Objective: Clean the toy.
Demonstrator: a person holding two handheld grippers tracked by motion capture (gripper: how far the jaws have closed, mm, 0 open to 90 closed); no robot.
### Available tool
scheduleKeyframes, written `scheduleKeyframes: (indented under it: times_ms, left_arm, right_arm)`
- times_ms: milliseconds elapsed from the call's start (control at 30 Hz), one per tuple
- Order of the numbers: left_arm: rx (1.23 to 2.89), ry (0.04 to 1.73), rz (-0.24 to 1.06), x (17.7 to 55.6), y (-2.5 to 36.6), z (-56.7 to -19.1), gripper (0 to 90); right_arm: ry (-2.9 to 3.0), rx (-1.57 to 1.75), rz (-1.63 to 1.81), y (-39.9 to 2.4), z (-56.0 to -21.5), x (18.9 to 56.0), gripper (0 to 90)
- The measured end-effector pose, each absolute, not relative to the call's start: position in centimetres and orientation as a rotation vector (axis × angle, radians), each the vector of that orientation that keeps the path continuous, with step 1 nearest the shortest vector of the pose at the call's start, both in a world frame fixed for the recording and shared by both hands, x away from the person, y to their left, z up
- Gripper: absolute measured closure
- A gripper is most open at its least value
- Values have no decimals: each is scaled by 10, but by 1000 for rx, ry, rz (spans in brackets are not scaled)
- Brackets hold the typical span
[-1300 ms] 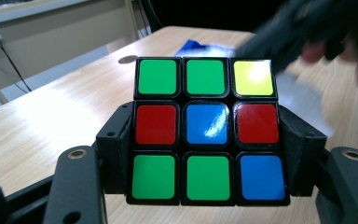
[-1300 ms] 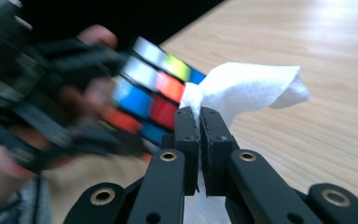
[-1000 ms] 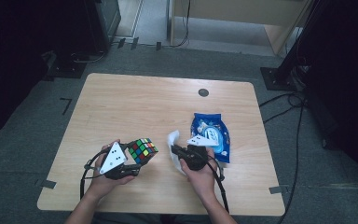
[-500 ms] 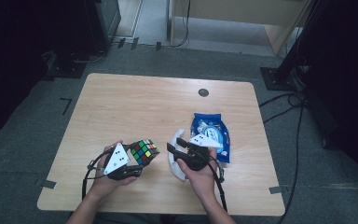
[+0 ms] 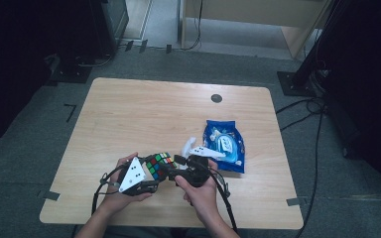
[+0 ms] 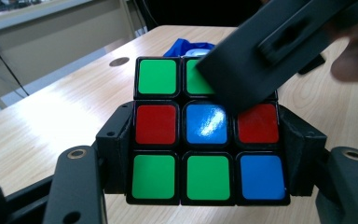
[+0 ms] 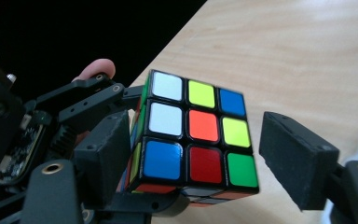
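- The left gripper (image 5: 155,179) has the puzzle cube (image 5: 159,165) clamped across its middle layer, a pad on each side, lifted off the table (image 5: 129,114) near the front edge.
- That middle-row grip looks deliberate to me: it pins the cube steady and leaves the outer layers free to be turned.
- In the left gripper view the cube (image 6: 207,133) faces the camera squarely, green, red and blue tiles showing, with pads hard against the centre row.
- The right gripper (image 5: 177,166) is coming in from the other side; its jaws have just been opening, and they now stand wide.
- In the right gripper view the cube (image 7: 193,133) sits between those jaws, a clear gap at the right jaw; at the left I can't tell whether the pad touches. No grip, then: it looks like a re-set for a fresh hold on a layer.
- A blue packet (image 5: 224,146) lies on the table just beyond the right hand, with something white beside it, apart from the work.
- Hard to make out: one black jaw crosses the cube's upper right corner in the left gripper view, covering those tiles.
- The cube's underside and far faces are hidden, so how scrambled it is I can't judge.
- The white item by the packet is too blurred to name.
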State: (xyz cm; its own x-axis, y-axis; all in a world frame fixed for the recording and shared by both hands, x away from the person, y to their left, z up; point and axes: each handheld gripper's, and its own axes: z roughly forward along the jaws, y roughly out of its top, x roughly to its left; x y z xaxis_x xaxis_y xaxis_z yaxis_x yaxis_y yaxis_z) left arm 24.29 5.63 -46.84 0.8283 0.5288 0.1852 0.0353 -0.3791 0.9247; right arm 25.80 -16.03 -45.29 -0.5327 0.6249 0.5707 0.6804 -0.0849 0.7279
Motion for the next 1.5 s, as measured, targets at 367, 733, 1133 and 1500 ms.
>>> scheduleKeyframes:
  times_ms: [367,733,1133,1500]
  left_arm:
    - [1919,418,536,244,55,-473,340]
    - [1995,414,553,247,54,-480,290]
    - [2015,398,660,249,59,-480,307]
    - [2018,372,695,243,50,-479,229]
  right_arm:
    - [-1940,-1540,-1656,-166,-457,259,345]
    - [-1970,-1598,-1698,-181,-450,263,346]
    - [-2055,-1509,-1654,-185,-439,266,346]
    - [-2055,-1475,-1573,-181,-446,270,341]
